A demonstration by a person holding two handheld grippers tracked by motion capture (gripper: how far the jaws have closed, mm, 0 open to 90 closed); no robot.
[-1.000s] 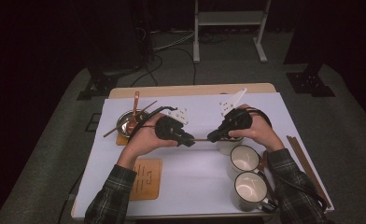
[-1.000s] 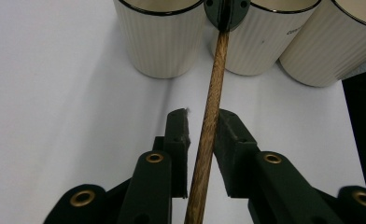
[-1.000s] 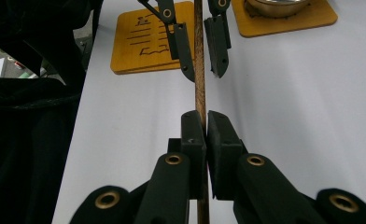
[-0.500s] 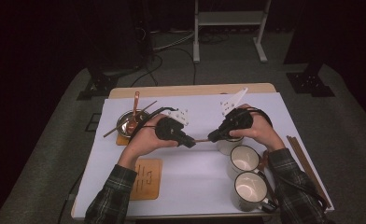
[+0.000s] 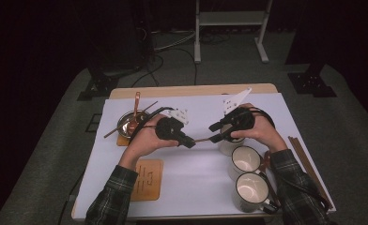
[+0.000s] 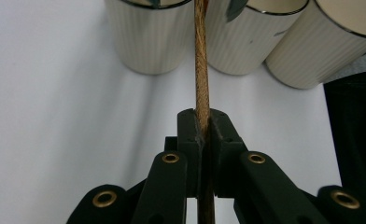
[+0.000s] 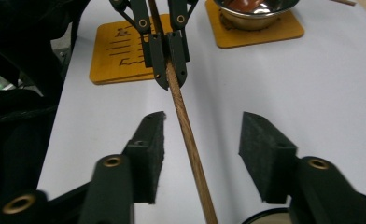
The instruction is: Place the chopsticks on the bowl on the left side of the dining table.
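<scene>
A thin brown wooden stick (image 5: 203, 138) hangs level above the white table sheet (image 5: 196, 178), between my two hands. My left gripper (image 5: 190, 143) is shut on one end of it. In the left gripper view the pads (image 6: 190, 128) pinch the stick (image 6: 200, 70). My right gripper (image 5: 215, 132) faces it from the right. Its jaws have just been opening, and the stick (image 7: 186, 126) runs between them, touching neither pad (image 7: 151, 140). In the right gripper view the left gripper (image 7: 167, 60) clamps the far end.
Three cream mugs stand at the right: one (image 5: 245, 159), one (image 5: 251, 190) near the front edge, one (image 5: 226, 145) under my right hand. A steel bowl (image 5: 130, 123) with a spoon sits at the left. An orange coaster (image 5: 147, 178) lies front left.
My right gripper's jaws have parted and let go of the stick. My left gripper still clamps it. Neither hand has shifted.
</scene>
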